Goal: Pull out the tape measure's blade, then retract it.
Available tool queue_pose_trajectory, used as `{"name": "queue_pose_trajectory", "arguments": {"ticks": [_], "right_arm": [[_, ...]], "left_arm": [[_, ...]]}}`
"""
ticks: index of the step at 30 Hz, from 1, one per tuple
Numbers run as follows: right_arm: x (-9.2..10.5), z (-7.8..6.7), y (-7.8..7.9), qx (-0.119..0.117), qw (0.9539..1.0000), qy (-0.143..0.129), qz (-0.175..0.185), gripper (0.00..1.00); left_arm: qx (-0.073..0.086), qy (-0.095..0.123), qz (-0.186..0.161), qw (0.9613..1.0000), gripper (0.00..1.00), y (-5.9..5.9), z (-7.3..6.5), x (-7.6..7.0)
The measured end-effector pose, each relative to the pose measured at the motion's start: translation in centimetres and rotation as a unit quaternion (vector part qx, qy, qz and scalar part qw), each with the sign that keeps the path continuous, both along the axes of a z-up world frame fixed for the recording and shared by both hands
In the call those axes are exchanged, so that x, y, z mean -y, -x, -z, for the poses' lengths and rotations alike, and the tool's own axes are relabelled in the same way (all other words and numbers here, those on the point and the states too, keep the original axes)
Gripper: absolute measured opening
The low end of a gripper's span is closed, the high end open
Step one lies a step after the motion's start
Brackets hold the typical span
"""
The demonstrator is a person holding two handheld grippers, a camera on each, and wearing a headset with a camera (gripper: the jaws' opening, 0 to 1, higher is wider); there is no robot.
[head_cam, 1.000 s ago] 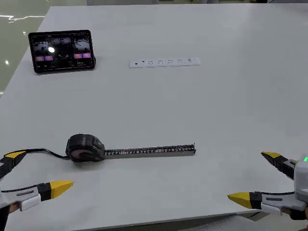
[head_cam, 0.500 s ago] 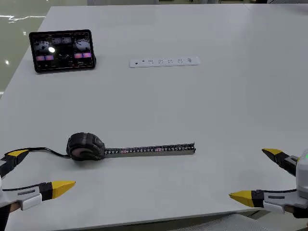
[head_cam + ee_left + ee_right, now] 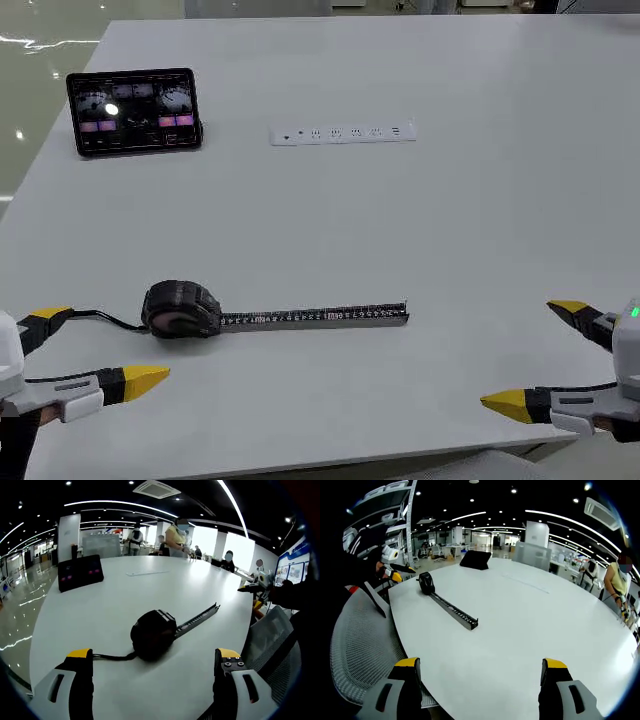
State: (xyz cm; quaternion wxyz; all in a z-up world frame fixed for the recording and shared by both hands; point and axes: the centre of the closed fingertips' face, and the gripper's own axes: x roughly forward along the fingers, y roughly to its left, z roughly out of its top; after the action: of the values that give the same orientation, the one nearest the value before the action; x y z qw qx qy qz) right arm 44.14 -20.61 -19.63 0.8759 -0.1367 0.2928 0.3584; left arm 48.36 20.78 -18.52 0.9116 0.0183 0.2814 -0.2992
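1. Tape measure case (image 3: 180, 309) on its side on the white table (image 3: 420, 230), near the front left edge; blade (image 3: 315, 317) drawn out flat to the right, hooked tip resting on the surface. Reads as pulled out already, with only the retracting left.
2. Left gripper (image 3: 110, 345) just in front of the case, not touching it, fingers spread wide and holding nothing. In the left gripper view, lined up squarely on the case, with the black strap (image 3: 115, 319) trailing toward 1 finger; likely posed this way to close on the case and steady it.
3. Right gripper (image 3: 527, 353) at the front right, well apart from the blade's tip, fingers likewise wide and empty. Probably placed off to the side to leave the blade a free run back, or ready to catch the tip.
4. Tablet (image 3: 133, 110) and power strip (image 3: 342, 133) at the far side, well clear of the blade's line, so no obstacle to the recoil.
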Motion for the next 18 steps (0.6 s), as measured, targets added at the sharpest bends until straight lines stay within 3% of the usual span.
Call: {"name": "queue_pose_trajectory", "arguments": {"ticks": [2, 9, 15, 18], "right_arm": [[-0.1, -0.2, -0.4, 0.002, 0.9999, 0.008, -0.008, 0.99], [-1.0, -0.5, -1.2, -0.006, 0.9989, 0.027, -0.039, 0.99], [-2.2, -0.9, -1.8, -0.012, 0.9962, 0.048, -0.072, 0.99], [-2.5, -1.0, -2.3, -0.011, 0.9942, 0.06, -0.089, 0.99]], "left_arm": [[0.001, 0.007, -0.008, 0.9999, 0.99, -0.5, -0.5, 0.6], [0.017, -0.008, -0.008, 0.9998, 0.99, -1.5, -1.4, 2.4], [0.007, -0.014, -0.05, 0.9986, 0.99, -2.8, -1.2, 3.0], [0.006, -0.005, -0.072, 0.9973, 0.99, -3.4, -1.1, 3.5]]}}
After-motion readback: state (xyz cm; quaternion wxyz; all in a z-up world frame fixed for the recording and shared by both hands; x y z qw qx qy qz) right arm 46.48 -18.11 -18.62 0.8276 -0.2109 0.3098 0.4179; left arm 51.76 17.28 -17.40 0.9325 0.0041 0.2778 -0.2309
